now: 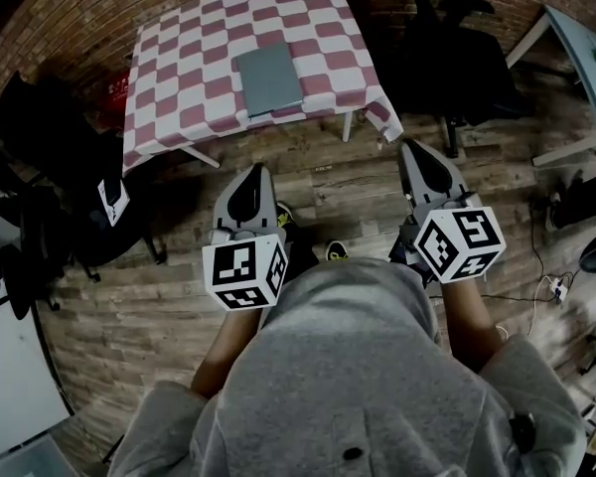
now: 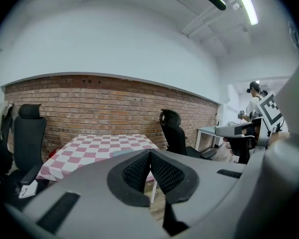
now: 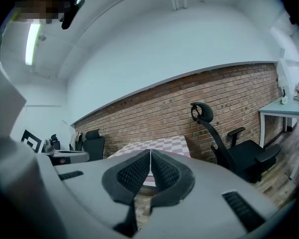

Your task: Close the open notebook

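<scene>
**Notebook shut on the table, both grippers held back**

Head view: the grey notebook (image 1: 268, 79) lies flat with its cover down, near the front edge of the checkered table (image 1: 179, 68), so the closing looks done. The left gripper (image 1: 257, 171) and right gripper (image 1: 413, 150) hang over the wooden floor, well short of the table, probably clear of the work.

Left gripper view: the jaws are pressed together with nothing between them. The table (image 2: 89, 146) sits beyond them, and an office chair (image 2: 172, 128) stands to its right.

Right gripper view: the jaws again meet, empty, aimed roughly level at the table (image 3: 162, 144) rather than down onto it.
</scene>
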`<action>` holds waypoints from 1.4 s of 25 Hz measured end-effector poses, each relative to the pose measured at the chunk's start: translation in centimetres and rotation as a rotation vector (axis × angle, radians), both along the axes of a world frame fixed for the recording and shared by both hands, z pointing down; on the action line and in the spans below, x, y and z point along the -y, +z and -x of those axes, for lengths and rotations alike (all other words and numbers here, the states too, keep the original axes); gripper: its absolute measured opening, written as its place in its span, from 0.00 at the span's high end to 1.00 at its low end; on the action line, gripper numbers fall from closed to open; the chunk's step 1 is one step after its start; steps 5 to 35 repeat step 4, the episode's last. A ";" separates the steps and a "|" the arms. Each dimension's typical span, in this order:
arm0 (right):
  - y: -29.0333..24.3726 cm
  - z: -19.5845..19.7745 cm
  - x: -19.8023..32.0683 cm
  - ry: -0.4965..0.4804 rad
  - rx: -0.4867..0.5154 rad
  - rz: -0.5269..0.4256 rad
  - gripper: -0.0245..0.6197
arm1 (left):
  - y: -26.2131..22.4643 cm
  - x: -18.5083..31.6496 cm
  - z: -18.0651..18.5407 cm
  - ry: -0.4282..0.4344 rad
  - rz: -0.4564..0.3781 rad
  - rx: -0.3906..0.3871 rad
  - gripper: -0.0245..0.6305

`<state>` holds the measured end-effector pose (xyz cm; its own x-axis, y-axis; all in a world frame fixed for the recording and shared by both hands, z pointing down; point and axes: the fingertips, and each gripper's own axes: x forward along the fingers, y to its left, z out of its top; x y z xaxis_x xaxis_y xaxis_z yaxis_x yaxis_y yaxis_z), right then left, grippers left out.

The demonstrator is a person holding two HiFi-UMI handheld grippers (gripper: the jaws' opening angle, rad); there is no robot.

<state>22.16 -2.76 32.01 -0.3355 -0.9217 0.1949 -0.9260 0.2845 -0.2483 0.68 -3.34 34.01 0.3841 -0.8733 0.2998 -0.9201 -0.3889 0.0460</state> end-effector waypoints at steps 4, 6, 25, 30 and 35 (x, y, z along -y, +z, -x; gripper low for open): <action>0.0 0.0 -0.1 -0.012 0.000 0.002 0.92 | 0.2 -0.2 -0.2 -0.002 0.009 0.005 0.95; 0.0 0.0 -0.1 -0.012 0.000 0.002 0.92 | 0.2 -0.2 -0.2 -0.002 0.009 0.005 0.95; 0.0 0.0 -0.1 -0.012 0.000 0.002 0.92 | 0.2 -0.2 -0.2 -0.002 0.009 0.005 0.95; 0.0 0.0 -0.1 -0.012 0.000 0.002 0.92 | 0.2 -0.2 -0.2 -0.002 0.009 0.005 0.95; 0.0 0.0 -0.1 -0.012 0.000 0.002 0.92 | 0.2 -0.2 -0.2 -0.002 0.009 0.005 0.95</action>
